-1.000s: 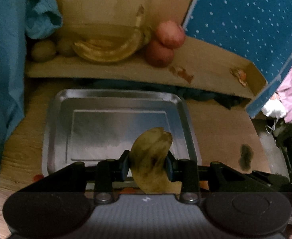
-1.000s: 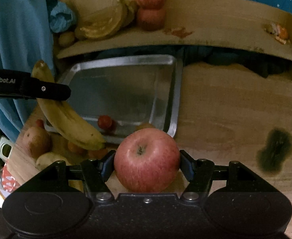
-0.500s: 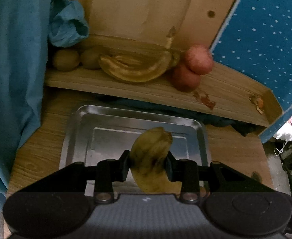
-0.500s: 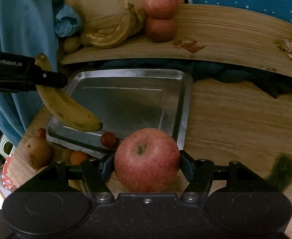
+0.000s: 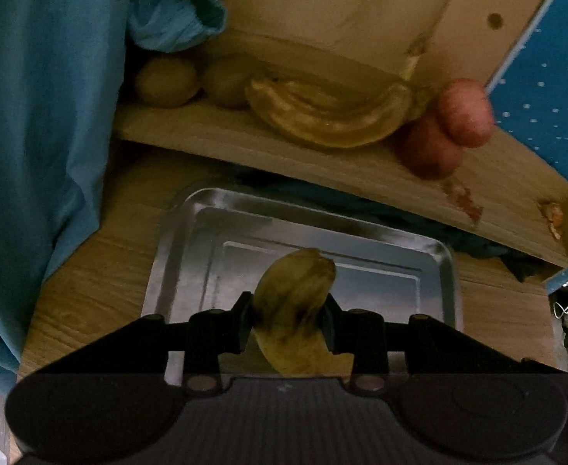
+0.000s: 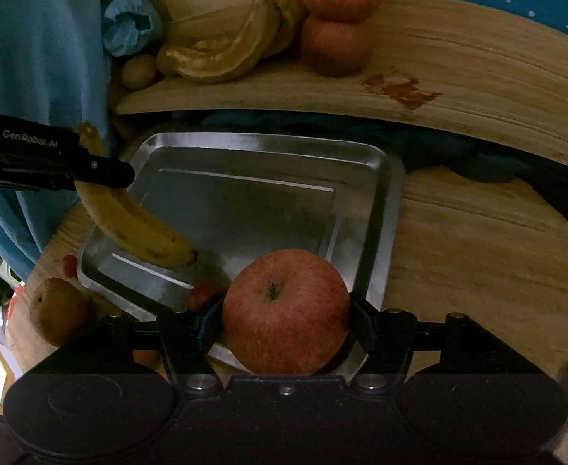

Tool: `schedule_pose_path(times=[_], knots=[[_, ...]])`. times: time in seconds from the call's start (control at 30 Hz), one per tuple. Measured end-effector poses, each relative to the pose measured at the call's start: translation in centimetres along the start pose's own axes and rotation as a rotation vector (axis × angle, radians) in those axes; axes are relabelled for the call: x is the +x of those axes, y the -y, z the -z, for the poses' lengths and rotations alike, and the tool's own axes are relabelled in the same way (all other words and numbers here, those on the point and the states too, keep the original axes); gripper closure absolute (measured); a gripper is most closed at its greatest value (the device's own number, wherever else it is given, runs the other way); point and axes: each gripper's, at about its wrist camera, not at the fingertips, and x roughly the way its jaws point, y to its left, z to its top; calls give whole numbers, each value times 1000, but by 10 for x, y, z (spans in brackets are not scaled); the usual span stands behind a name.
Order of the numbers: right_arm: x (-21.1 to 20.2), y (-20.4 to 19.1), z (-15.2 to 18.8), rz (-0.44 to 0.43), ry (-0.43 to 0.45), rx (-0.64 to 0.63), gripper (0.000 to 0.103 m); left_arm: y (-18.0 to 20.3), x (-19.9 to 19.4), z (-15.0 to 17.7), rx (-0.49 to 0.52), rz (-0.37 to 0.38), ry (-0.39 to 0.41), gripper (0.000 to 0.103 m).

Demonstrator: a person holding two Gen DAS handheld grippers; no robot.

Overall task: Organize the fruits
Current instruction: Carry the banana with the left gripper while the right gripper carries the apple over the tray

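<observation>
My left gripper (image 5: 287,317) is shut on a yellow banana (image 5: 291,306), held above the near-left part of a steel tray (image 5: 191,240). From the right wrist view the same banana (image 6: 129,221) hangs down from the left gripper (image 6: 102,170) over the tray (image 6: 384,209). A red apple (image 6: 285,312) sits between the fingers of my right gripper (image 6: 285,321), which is shut on it above the tray's near edge. On the raised wooden shelf (image 6: 458,73) behind lie a bunch of bananas (image 6: 222,50), two stacked apples (image 6: 338,23) and small brown fruits (image 5: 165,81).
Blue cloth (image 5: 43,97) hangs along the left. Loose fruit lies on the wooden table before the tray: a brown pear-like fruit (image 6: 57,310) and small red tomatoes (image 6: 200,294). A dark cloth (image 6: 516,166) sits under the shelf. A blue dotted panel (image 5: 547,58) stands at the right.
Both grippers have moved forward toward the shelf, carrying the banana and the apple. The banana now hangs over the tray's left part; the apple is over the tray's near edge.
</observation>
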Motion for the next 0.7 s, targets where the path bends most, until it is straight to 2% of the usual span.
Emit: schedule_pose_path(times=[0.13, 0.47, 0.7], knots=[[12, 0, -7, -6, -3, -20, 35, -8, 13, -1, -25, -12, -33, 63], [27, -1, -18, -7, -8, -18, 35, -16, 28, -13, -53, -6, -51, 63], [27, -2, -19, 1, -7, -7, 35, -22, 43, -21, -59, -54, -73, 61]])
